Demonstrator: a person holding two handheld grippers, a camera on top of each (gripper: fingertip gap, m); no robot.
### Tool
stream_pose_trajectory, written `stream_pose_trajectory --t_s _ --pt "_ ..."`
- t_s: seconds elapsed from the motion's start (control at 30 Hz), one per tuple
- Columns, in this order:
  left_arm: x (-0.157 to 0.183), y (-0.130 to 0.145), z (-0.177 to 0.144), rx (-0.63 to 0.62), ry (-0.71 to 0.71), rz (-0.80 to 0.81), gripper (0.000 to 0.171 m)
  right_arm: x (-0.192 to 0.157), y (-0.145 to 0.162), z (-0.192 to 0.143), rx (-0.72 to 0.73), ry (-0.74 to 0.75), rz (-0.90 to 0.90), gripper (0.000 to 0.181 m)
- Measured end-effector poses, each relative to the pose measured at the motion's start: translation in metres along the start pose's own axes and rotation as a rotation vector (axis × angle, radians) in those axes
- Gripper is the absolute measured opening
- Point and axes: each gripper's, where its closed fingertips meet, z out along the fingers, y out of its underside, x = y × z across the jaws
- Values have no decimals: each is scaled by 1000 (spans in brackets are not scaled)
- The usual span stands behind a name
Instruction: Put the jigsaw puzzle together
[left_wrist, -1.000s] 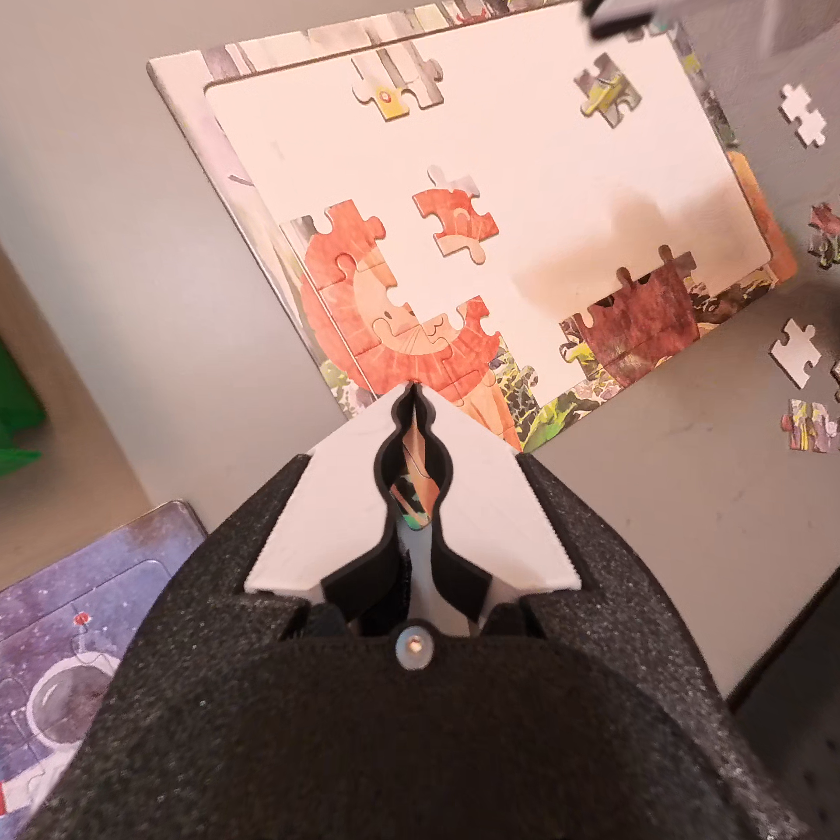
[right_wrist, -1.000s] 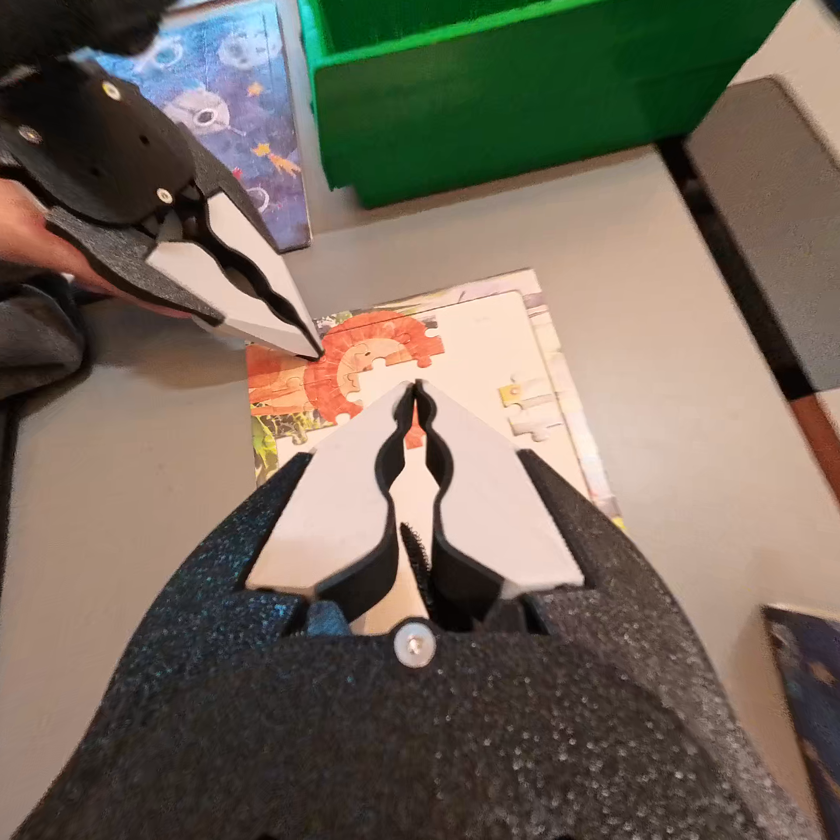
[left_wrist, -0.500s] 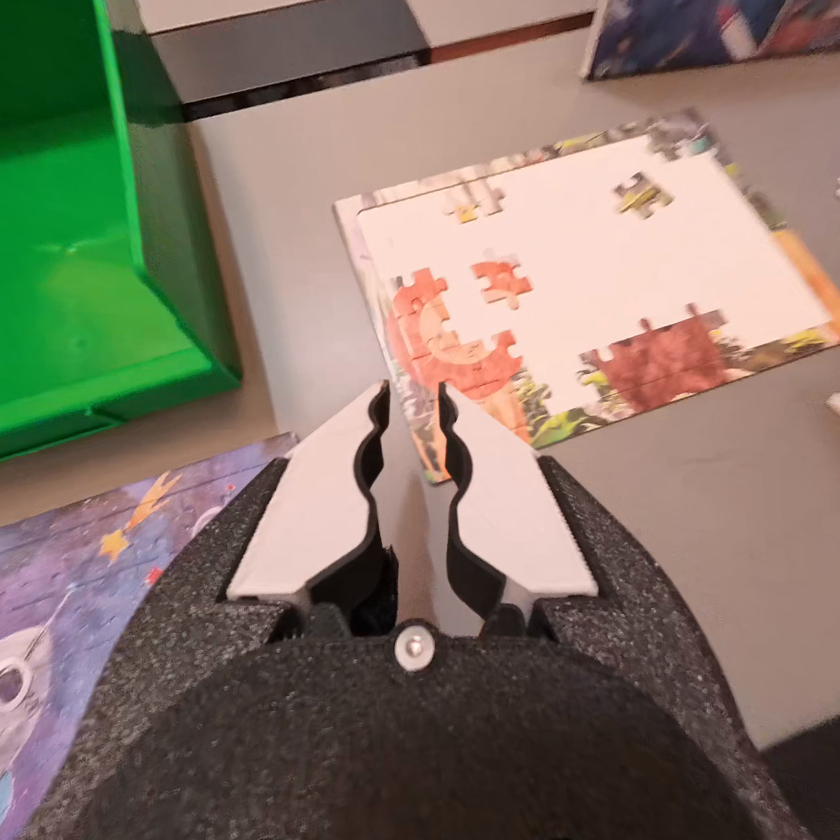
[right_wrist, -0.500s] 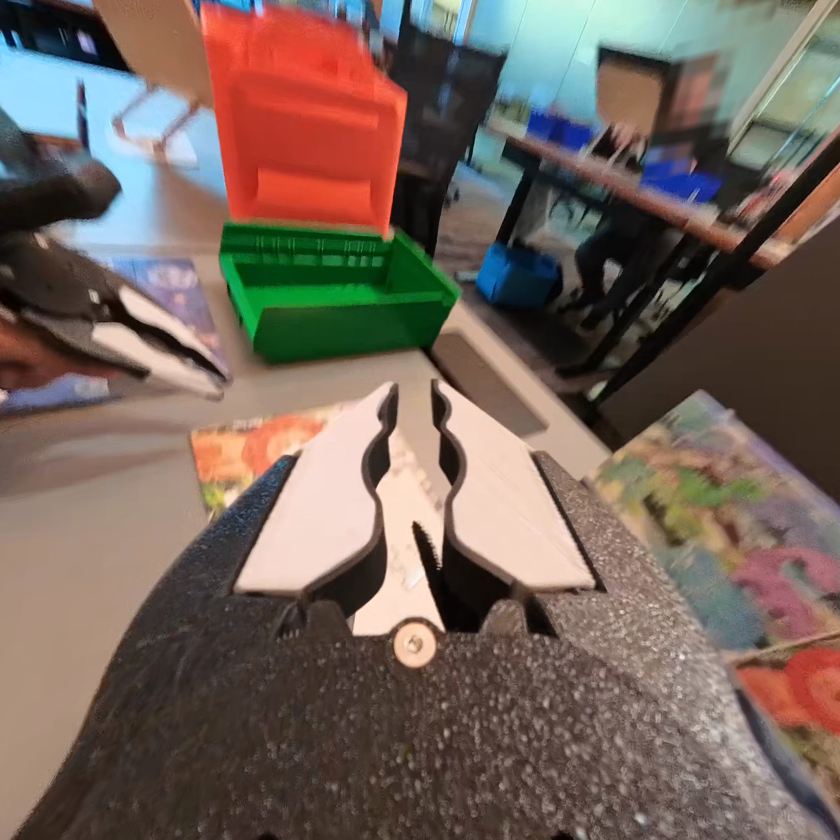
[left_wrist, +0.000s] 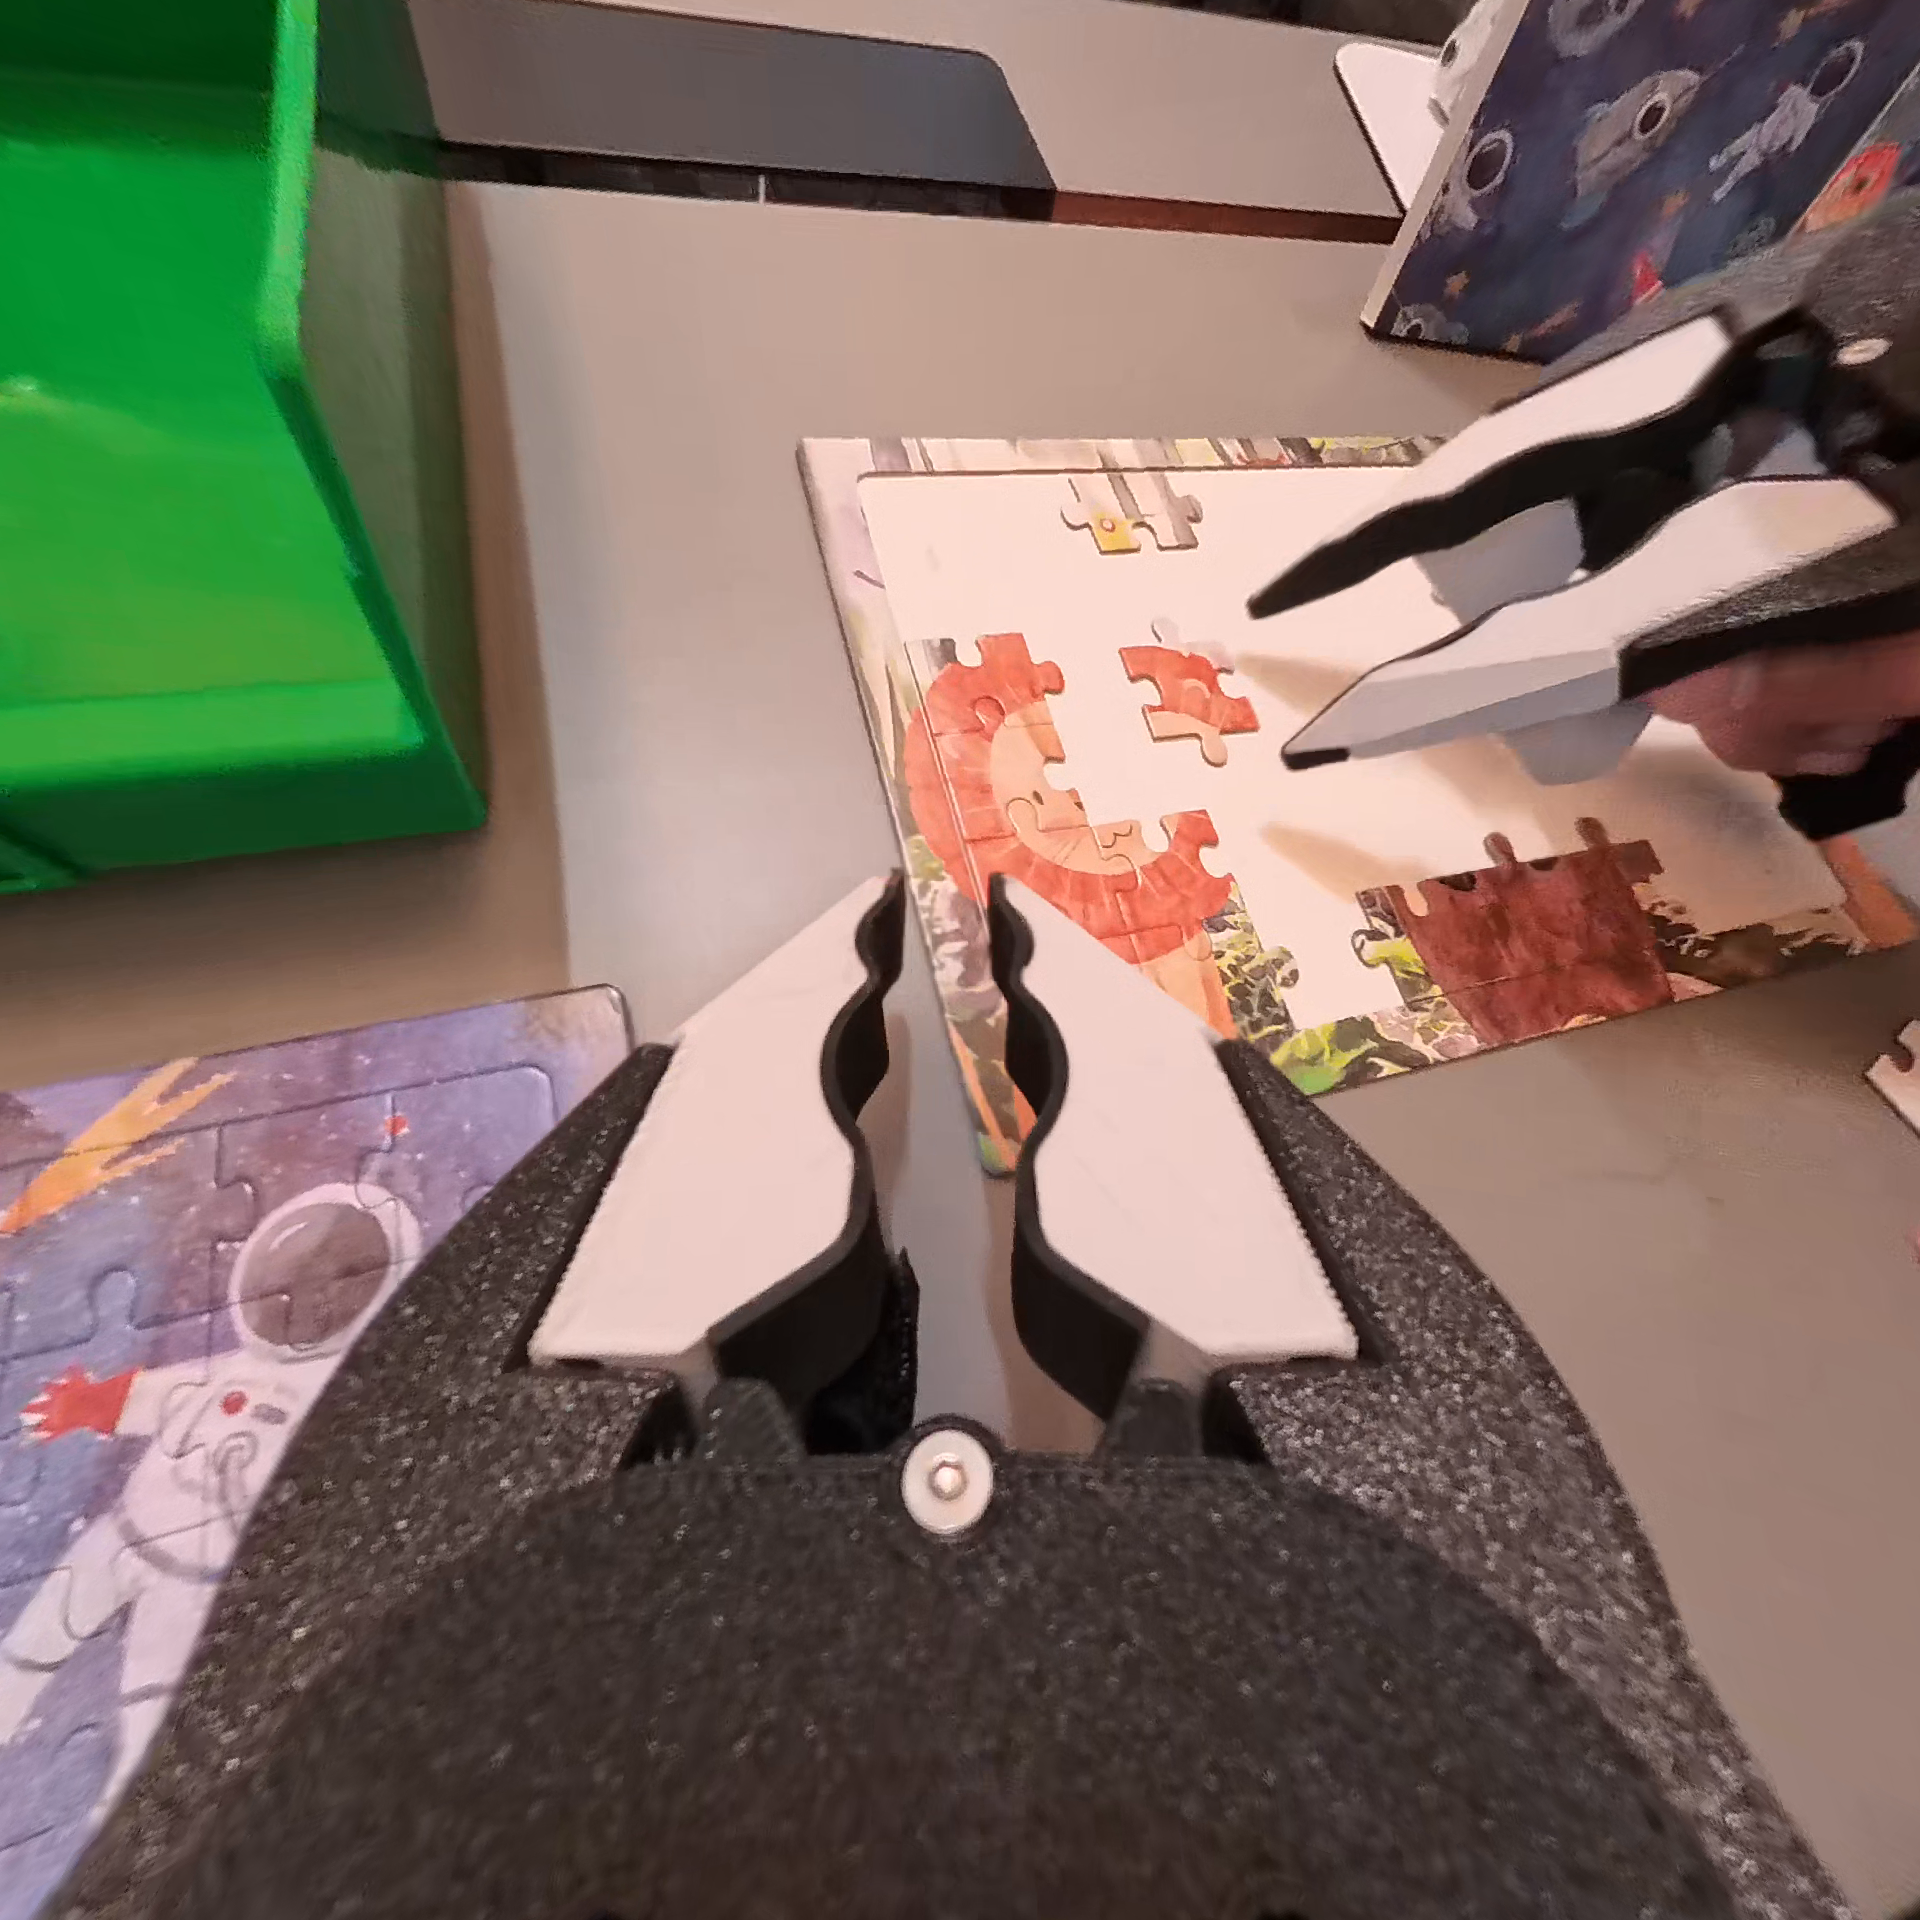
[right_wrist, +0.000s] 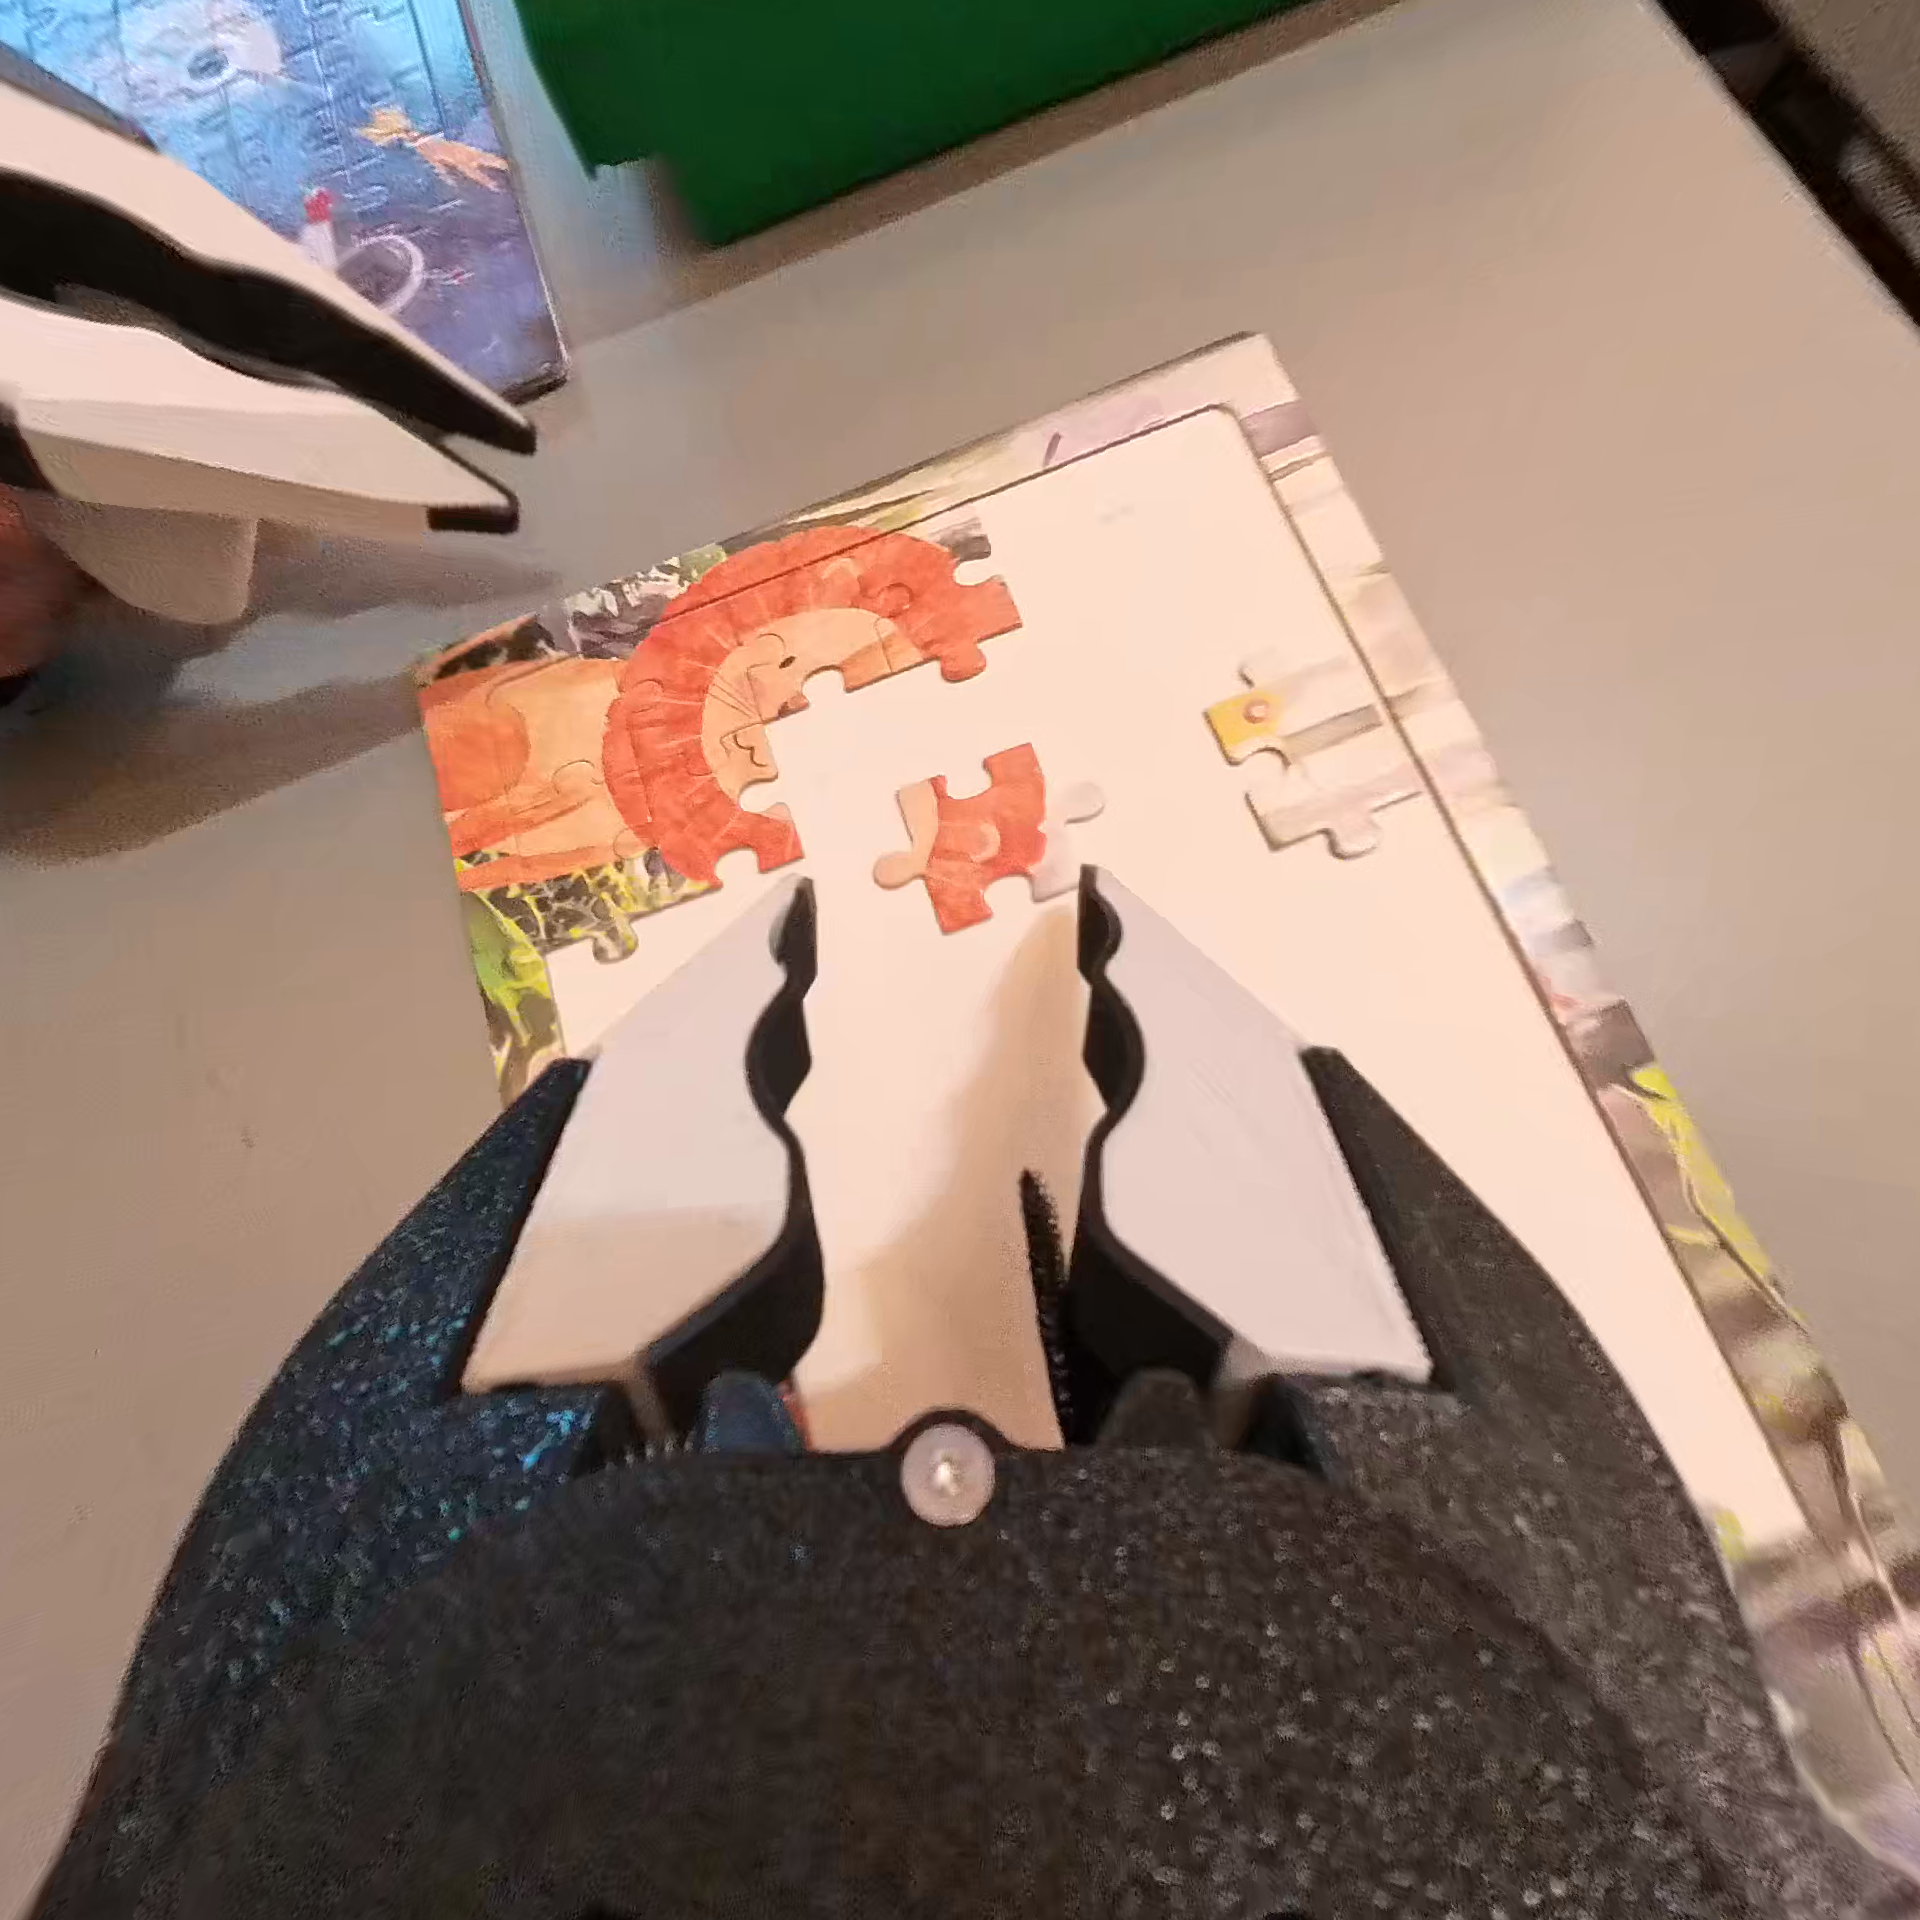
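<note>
The puzzle board (left_wrist: 1039, 561) lies on the grey table, with a partly built orange lion (left_wrist: 1039, 821) at its near-left corner and a brown cluster (left_wrist: 1527, 935) along the near edge. A loose orange piece (right_wrist: 977, 831) lies on the bare board (right_wrist: 1195, 623) just ahead of my right gripper (right_wrist: 943, 881), which is open and empty, its tips either side of the piece. The right gripper also shows in the left wrist view (left_wrist: 1273, 681). My left gripper (left_wrist: 945, 888) is slightly open and empty, off the board's left corner; it also shows in the right wrist view (right_wrist: 517, 480).
A grey piece (right_wrist: 1309, 758) lies near the board's far edge. A green box (left_wrist: 208, 520) stands to the left. A finished space puzzle (left_wrist: 208, 1247) lies near left. A space-patterned box (left_wrist: 1662, 156) stands at the far right. A loose piece (left_wrist: 1896, 1081) lies off the board.
My left gripper let go of the piece it held at the lion and pulled back, slightly open. My right gripper swung up and away, then came back down, opened wide at the loose orange piece.
</note>
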Motion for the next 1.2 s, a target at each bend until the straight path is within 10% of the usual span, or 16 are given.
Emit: stream_pose_trajectory --t_s 0.37,0.7,0.8,1.2 --pt "-3 24 11 -113 -20 51 15 10 1 15 -41 -11 -93 53" --pt "-4 29 14 -141 -13 25 15 3 -1 16 -50 31 -178 9" --pt "-4 29 14 -140 -10 22 15 2 2 15 -68 15 -146 51" --pt "-4 29 14 -140 -11 27 15 24 -5 19 -22 82 -45 45"
